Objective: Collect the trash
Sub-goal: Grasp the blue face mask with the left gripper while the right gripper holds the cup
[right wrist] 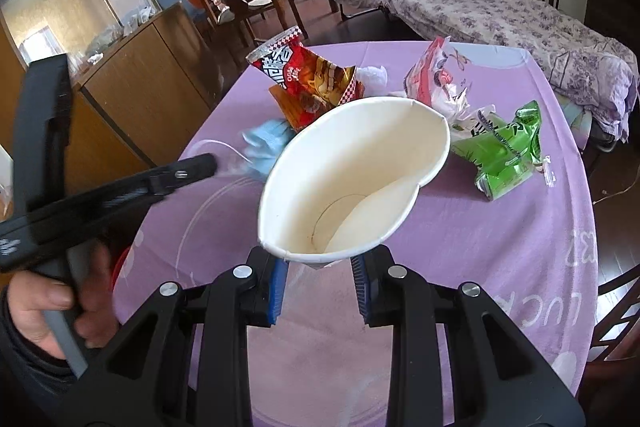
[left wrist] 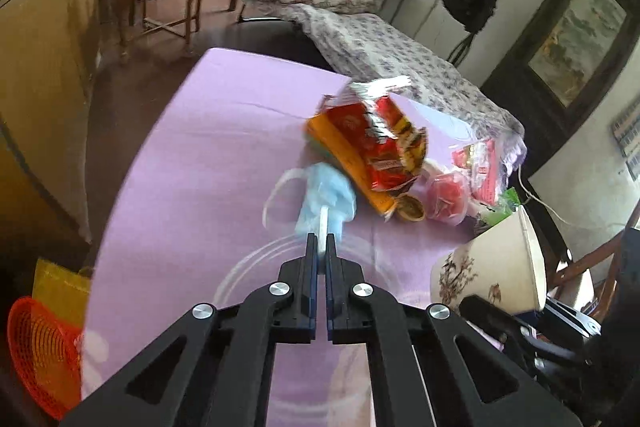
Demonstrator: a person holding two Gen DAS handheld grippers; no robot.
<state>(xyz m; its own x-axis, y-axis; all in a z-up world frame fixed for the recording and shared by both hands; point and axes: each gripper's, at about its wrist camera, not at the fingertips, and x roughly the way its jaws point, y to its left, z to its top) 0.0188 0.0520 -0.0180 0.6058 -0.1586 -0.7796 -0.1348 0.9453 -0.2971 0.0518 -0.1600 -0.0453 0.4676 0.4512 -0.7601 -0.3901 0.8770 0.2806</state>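
Left gripper (left wrist: 320,241) is clamped tight on the blue face mask (left wrist: 326,197), the white strip of the mask pinched right between the closed jaws, and the mask is blurred, its white ear loop (left wrist: 280,187) flung out to the left over the purple tablecloth (left wrist: 208,147). Over on the right, the right gripper (right wrist: 320,281) has the paper cup (right wrist: 352,167) squeezed between its blue pads (right wrist: 278,291), the cup tipped toward the camera so we look straight down into its creamy inside, rim dented on the right side. Just beyond the mask sits the red snack bag (left wrist: 388,143), crumpled, leaning on an orange packet (left wrist: 344,155), with a small brown round lid (left wrist: 410,209) and a pink wrapper (left wrist: 446,197) close on its right. From the right wrist view the green wrapper (right wrist: 506,151) lies on the cloth to the right of the cup, and a clear red-printed bag (right wrist: 434,75) stands farther back. A hand (right wrist: 52,303) grips the left tool's handle at the near left. An orange mesh basket (left wrist: 44,343) sits off the table edge, near left, with a yellow bag (left wrist: 60,287) behind it. A bed with a floral cover (right wrist: 500,15) fills the far right
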